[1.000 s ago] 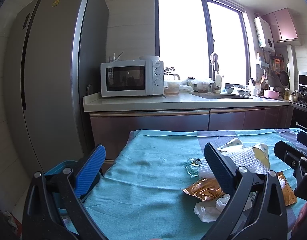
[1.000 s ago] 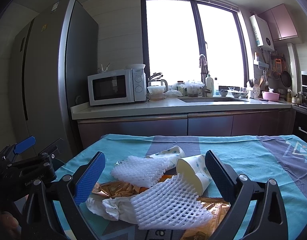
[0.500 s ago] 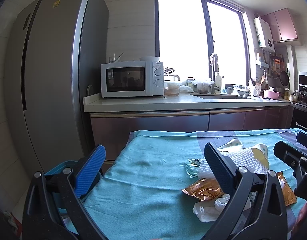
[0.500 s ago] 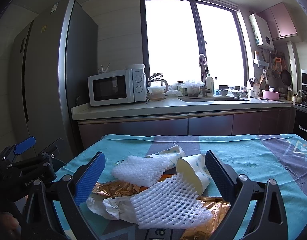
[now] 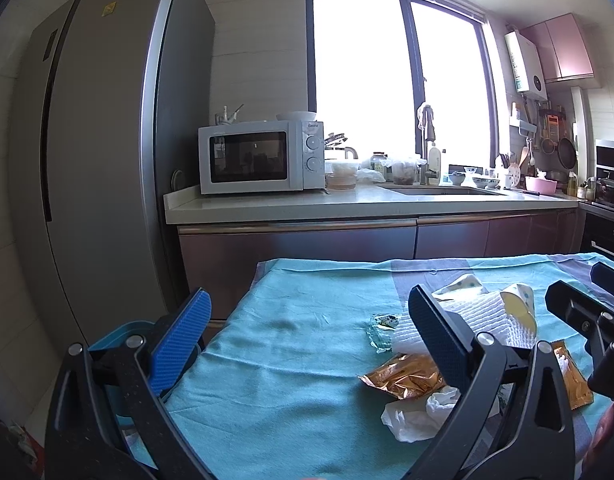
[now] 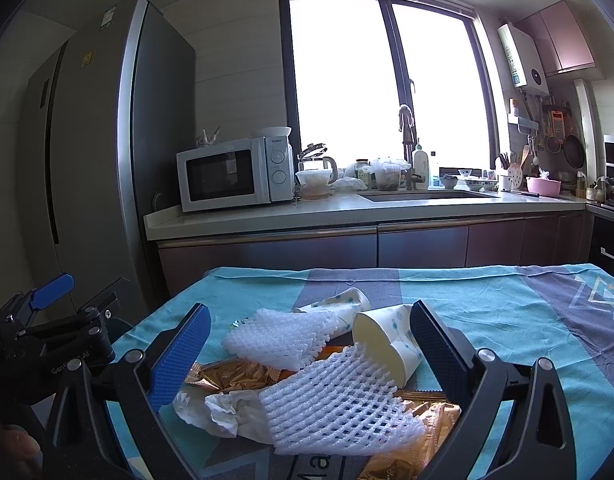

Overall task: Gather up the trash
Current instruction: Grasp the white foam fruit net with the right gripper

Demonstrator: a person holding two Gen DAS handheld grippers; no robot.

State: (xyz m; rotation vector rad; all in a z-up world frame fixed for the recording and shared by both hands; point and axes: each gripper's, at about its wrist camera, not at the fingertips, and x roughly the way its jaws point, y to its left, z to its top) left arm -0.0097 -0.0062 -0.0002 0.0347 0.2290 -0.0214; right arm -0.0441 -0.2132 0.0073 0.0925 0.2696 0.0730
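right gripper point(image 6: 309, 354) first: it sits low over the trash pile with its jaws spread wide and nothing between them. comparing with a second ago, basically nothing has changed, the view is pretty much identical. the pile sits right in the gap: a white foam net point(image 6: 339, 404) nearest the camera, a second foam net point(image 6: 279, 336) behind it, and a paper cup point(image 6: 387, 340) tipped on its side just beside the right finger. under those there's a gold wrapper point(image 6: 231, 376) and a crumpled tissue point(image 6: 223, 410), all touching or overlapping.

left gripper point(image 5: 307, 340) is the same story, wide open and empty, parked over the bare left part of the teal cloth on the surface point(image 5: 275, 360). no shift there either in the last second. from its side the pile is off to the right, with a small clear plastic scrap point(image 5: 381, 330) lying a little apart from the rest. below the surface's left edge there's a blue bin point(image 5: 123, 336) (partly hidden behind the left finger, so i can't see inside it).

so what does the stillness mean? my read is that this is a pause before the first grab, nothing collected yet as far as i can tell. the near foam net looks like the obvious pick since it's on top. it's light and squishy, so a pinch could drag the cup or wrapper along.
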